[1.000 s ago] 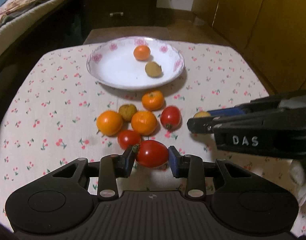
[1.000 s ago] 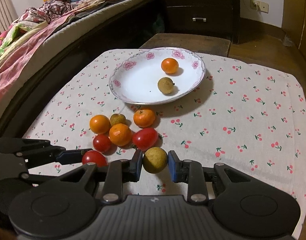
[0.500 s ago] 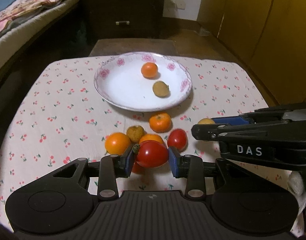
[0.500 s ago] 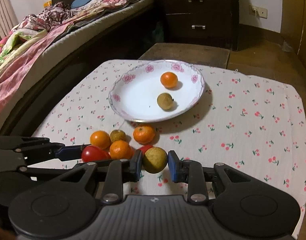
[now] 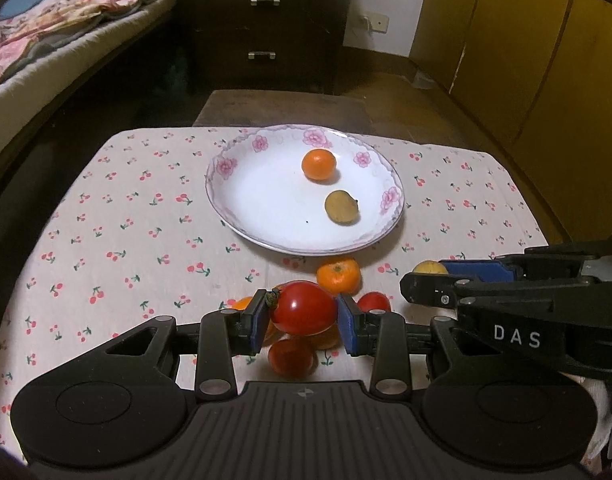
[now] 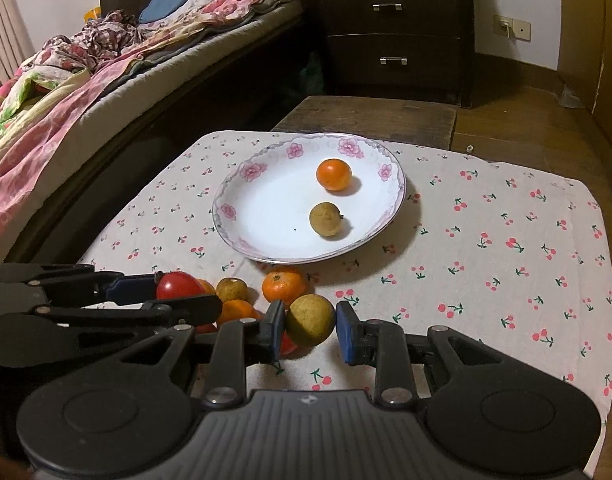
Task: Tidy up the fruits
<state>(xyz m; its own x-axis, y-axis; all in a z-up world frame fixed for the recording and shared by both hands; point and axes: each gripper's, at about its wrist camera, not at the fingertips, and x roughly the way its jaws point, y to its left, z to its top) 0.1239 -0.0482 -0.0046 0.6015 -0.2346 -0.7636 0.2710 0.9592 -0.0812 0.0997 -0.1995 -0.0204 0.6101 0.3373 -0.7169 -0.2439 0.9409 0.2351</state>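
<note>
**Carrying two held fruits to the plate**

The red tomato [image 5: 303, 307] sits clamped between the blue pads of the left gripper [image 5: 302, 320], raised above the loose fruit on the table [image 5: 117, 216]. The yellow-green fruit [image 6: 310, 314] is gripped in the same way by the right gripper [image 6: 310, 326], also clear of the cloth. Both grippers hang side by side, short of the plate [image 5: 233, 184], which carries one orange [image 5: 319, 164] and one brownish fruit [image 5: 341, 207] on its right half; its left half is bare.

Procedure, judged from this layout:

1. Carry each fruit forward at a height that clears the near rim of the plate and the mandarin [image 5: 338, 275] lying just in front of it.
2. Aim the tomato at the bare left half; aim the yellow-green fruit at a gap away from the two fruits already there.
3. Lower until the fruit is close to the plate surface before opening the jaws. Round fruit is likely to roll if dropped.
4. Keep pad pressure light on the tomato; its skin probably bruises easily.
5. Keep the two grippers apart to avoid a collision over the plate.
</note>
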